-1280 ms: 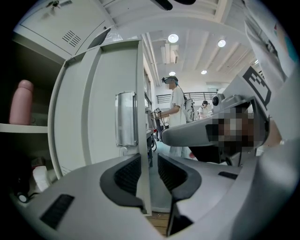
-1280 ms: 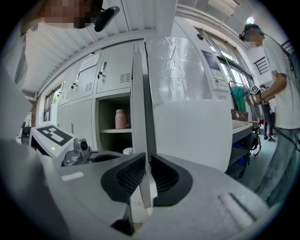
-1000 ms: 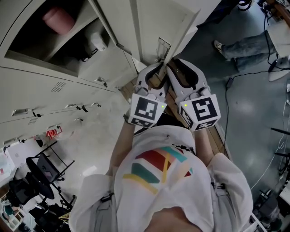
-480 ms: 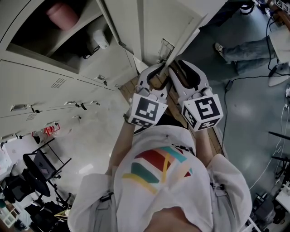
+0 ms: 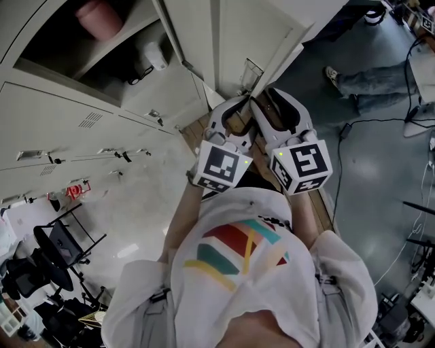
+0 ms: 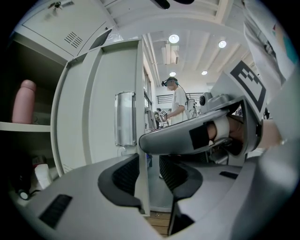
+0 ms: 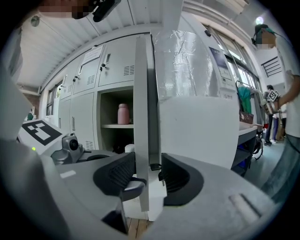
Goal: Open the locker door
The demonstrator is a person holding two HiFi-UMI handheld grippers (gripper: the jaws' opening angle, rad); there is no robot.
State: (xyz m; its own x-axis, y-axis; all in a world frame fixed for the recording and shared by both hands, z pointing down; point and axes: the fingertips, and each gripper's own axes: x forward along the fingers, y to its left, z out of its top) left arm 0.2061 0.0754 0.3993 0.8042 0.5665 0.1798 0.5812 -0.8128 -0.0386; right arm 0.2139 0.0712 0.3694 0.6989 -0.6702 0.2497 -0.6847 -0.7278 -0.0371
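The pale grey locker door [image 5: 255,30] stands swung out, and I see it nearly edge-on. Both grippers sit side by side at its free edge. In the left gripper view the door's edge [image 6: 140,93] runs down between the jaws of my left gripper [image 6: 149,176] [image 5: 236,103]. The jaws have just been opening, and a gap shows on the right side. In the right gripper view the door's edge [image 7: 141,117] passes between the jaws of my right gripper [image 7: 149,176] [image 5: 264,95]. Those jaws have also just been opening and stand clear of the door on the right.
The open locker holds a pink bottle [image 5: 98,17] on its shelf and a white item [image 5: 153,58] below. Shut lockers [image 5: 61,136] line the left. A person's legs [image 5: 367,75] and cables [image 5: 340,170] are on the floor at right. A black chair [image 5: 61,251] stands lower left.
The head view has shifted slightly. Both grippers stay at the door's edge and have hardly moved.
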